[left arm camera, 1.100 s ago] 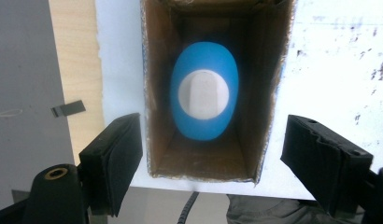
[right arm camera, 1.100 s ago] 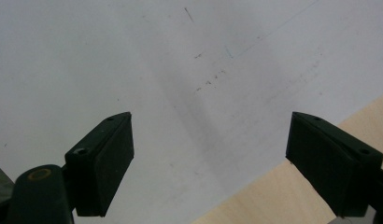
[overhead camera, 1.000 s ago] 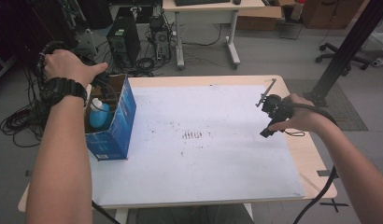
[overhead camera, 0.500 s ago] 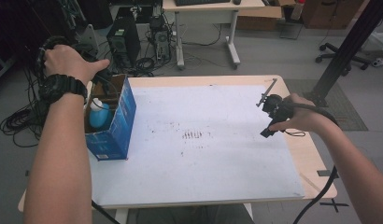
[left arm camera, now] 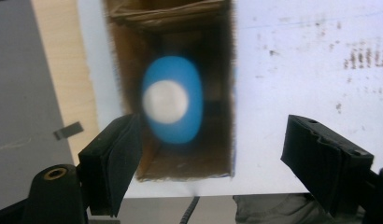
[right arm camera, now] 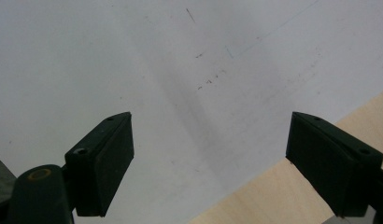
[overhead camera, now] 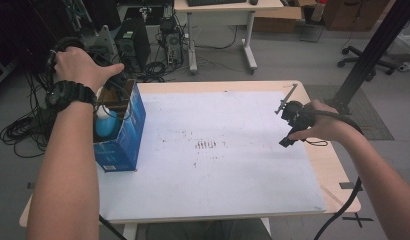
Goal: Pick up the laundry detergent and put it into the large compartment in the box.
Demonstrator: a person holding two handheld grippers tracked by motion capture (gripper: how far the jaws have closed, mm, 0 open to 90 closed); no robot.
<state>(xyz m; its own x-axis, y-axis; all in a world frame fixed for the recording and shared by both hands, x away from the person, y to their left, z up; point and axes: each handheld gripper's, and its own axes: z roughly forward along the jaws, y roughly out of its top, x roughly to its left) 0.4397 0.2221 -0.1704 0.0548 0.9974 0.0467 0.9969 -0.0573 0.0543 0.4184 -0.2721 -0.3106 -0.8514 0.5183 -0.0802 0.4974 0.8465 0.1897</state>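
High view: two forearms are seen coming in from the near edge of the table [overhead camera: 338, 195], which is covered by a white sheet [overhead camera: 218, 170] marked with dark smudges. The right gripper [overhead camera: 293, 117] is held over the sheet's right part, near the bare wooden edge; in the right gripper view [right arm camera: 210, 154] its jaws are spread wide with nothing between them, only white sheet and a corner of wood below. Farther left, a blue cardboard box [overhead camera: 124, 132] is stood open-topped at the table's left edge, and a blue bottle [overhead camera: 106, 122] with a white cap is kept upright inside it. The left hand [overhead camera: 80, 67] is held above the box's far end. In the left gripper view the left gripper [left arm camera: 210, 154] is pointed straight down into the box, jaws released and apart, the blurred bottle [left arm camera: 172, 105] lying below and between them, untouched. Beyond the table, a desk [overhead camera: 228, 7] and tangled cables [overhead camera: 23, 130] are seen on the floor.
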